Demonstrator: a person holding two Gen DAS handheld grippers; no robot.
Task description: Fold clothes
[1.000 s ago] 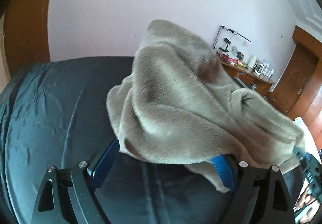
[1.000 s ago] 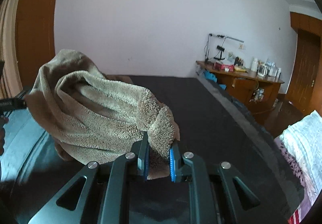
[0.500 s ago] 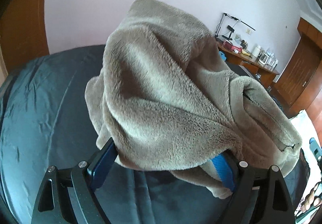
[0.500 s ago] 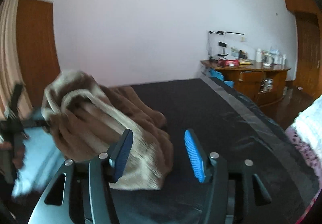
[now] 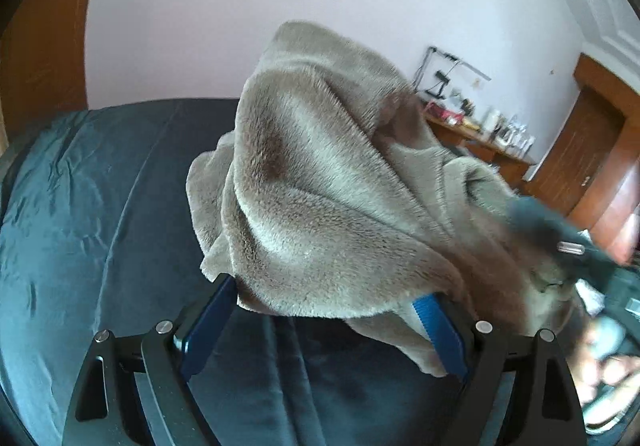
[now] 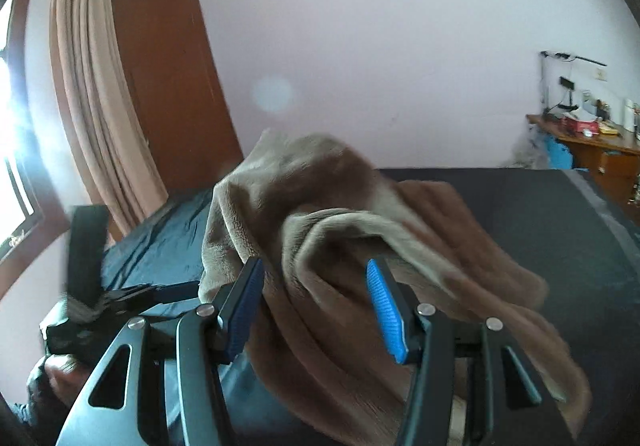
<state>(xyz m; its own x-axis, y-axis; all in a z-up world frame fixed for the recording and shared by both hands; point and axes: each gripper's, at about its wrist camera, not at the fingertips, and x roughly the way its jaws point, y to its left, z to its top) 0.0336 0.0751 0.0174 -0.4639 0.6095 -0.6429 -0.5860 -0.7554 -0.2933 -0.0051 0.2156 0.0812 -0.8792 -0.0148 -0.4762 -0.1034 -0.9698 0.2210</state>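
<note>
Fleece garment (image 5: 320, 205), taupe and plush, hangs bunched over dark bedsheet (image 5: 100, 205); both grippers' jaws spread apart, gripping nothing.

Left hand-held gripper (image 5: 326, 320) spread wide; right hand-held gripper (image 6: 316, 310) half parted

Taupe-grey plush fleece garment (image 5: 328, 205), browner in folds. Dark teal satin bedsheet (image 5: 88, 205), plain. Blue ribbed pads on black grippers, L (image 5: 324, 330) & R (image 6: 316, 310). Beige pleated curtain (image 6: 92, 85); red-brown wooden door (image 6: 168, 85); pale lilac wall (image 6: 380, 45).
</note>
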